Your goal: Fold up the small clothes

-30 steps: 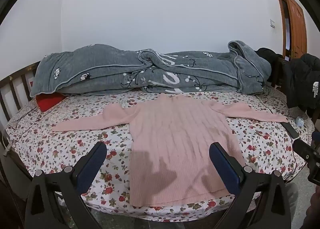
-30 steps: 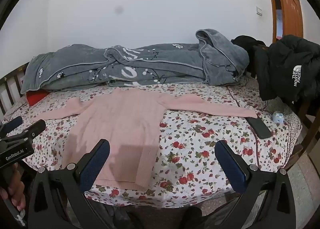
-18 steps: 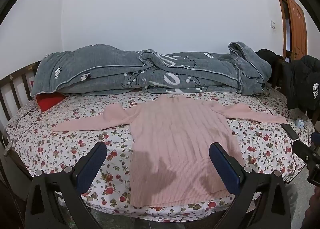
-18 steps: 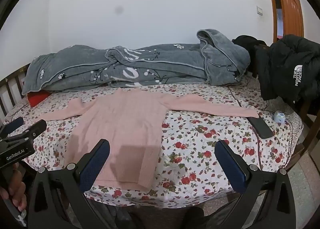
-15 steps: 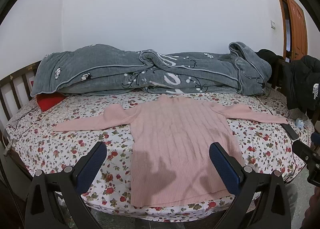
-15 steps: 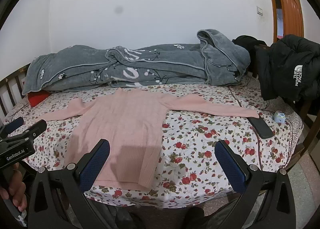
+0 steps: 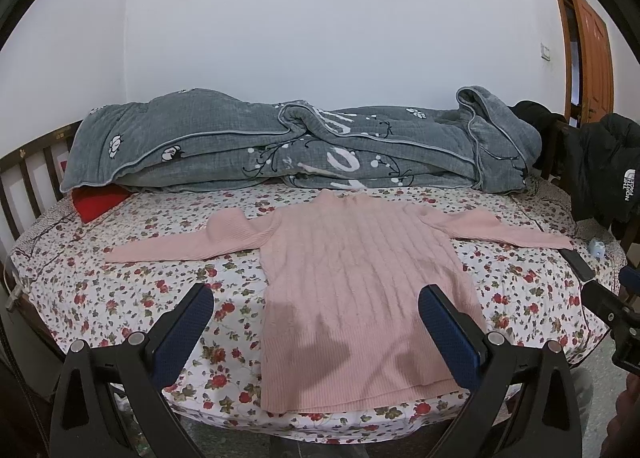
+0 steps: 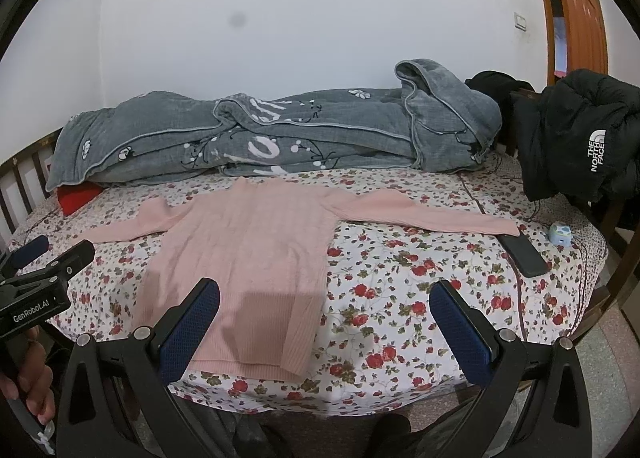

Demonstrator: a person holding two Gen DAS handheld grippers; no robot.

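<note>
A pink ribbed sweater (image 7: 360, 282) lies flat on the flowered bed sheet (image 7: 132, 290), both sleeves spread out to the sides and the hem at the near edge. My left gripper (image 7: 316, 298) hovers open over the lower part of the sweater, touching nothing. In the right wrist view the same sweater (image 8: 248, 254) lies to the left, and my right gripper (image 8: 326, 290) hangs open above the sweater's right hem corner and the bare sheet (image 8: 400, 282). The left gripper (image 8: 38, 252) also shows at that view's left edge, held by a hand.
A rolled grey quilt (image 7: 280, 145) lies along the wall behind the sweater, with a red pillow (image 7: 98, 201) under its left end. A black phone (image 8: 524, 254) and a small blue object (image 8: 562, 234) lie near the right sleeve's cuff. A black jacket (image 8: 580, 137) hangs at right.
Both views have shifted only slightly: the bed sits a little lower in the frames. The sweater has not moved and both grippers stay open.
</note>
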